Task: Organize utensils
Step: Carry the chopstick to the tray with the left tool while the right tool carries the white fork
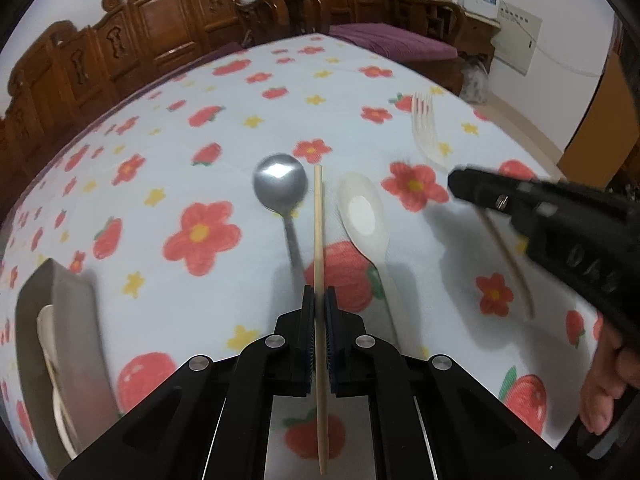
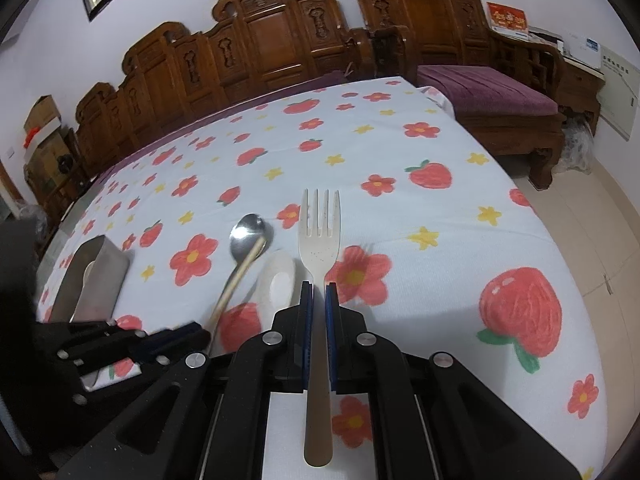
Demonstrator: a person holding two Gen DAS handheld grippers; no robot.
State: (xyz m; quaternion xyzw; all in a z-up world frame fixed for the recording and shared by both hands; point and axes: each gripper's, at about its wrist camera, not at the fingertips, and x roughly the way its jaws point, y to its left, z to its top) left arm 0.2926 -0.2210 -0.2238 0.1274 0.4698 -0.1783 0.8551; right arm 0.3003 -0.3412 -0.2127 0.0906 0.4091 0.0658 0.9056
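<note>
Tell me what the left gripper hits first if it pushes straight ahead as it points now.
Probably the bare tablecloth: the left gripper, shut on a chopstick, aims between the metal spoon and white spoon. Depth unclear.

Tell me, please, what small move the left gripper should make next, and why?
Probably carry the chopstick left toward the metal holder. The left gripper is shut on it, lifted over the tablecloth, and the holder already contains a pale utensil, so it seems the collection point.

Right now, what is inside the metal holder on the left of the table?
The metal utensil holder lies on its side. A pale spoon-like utensil shows in its open mouth; anything deeper inside is hidden by its walls.
</note>
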